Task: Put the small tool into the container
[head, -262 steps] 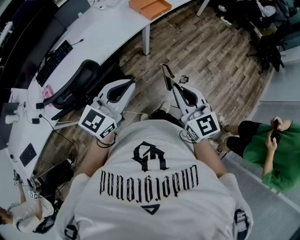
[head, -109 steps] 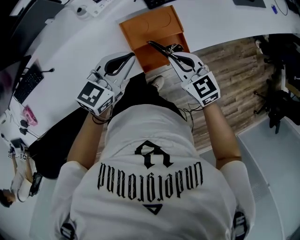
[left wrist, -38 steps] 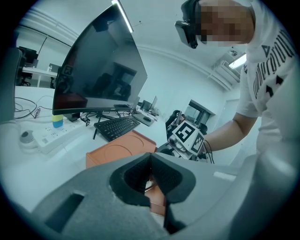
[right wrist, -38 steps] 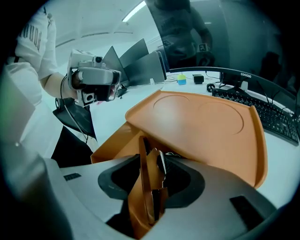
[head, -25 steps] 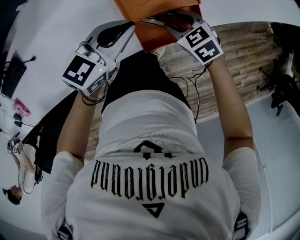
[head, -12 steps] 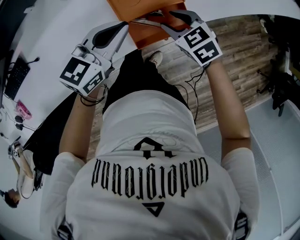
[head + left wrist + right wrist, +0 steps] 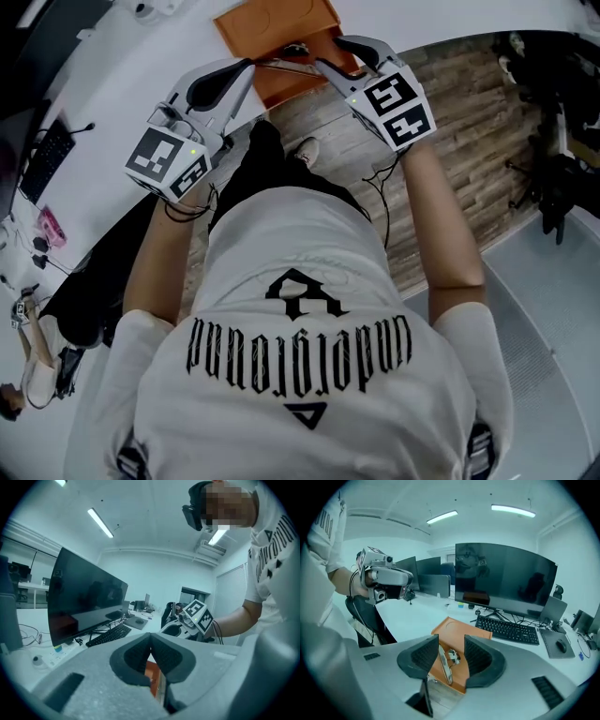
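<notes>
Small tool [image 7: 443,663]: a slim metallic piece is seen lying inside the container, at lower centre of the right gripper view, with a small ringed part just beside its far end.
Container [image 7: 461,629]: an orange, shallow tray is set at the near edge of the desk; in the head view it is found at the top centre of the frame.
Right gripper [image 7: 451,642]: the jaws are held apart above the container. The tool is framed in the gap between them and is clasped by neither.
Left gripper [image 7: 150,637]: the jaws are pressed together at their tips and nothing is held between them. A strip of orange is glimpsed below them.
Desk [image 7: 407,611]: a white top is seen stretching toward the upper left.
Keyboard [image 7: 507,630]: a black one is placed beyond the container, at right of centre.
Monitor [image 7: 504,579]: a dark screen is stood behind the keyboard.
Floor [image 7: 450,103]: wood-patterned planks are seen at the upper right of the head view.
</notes>
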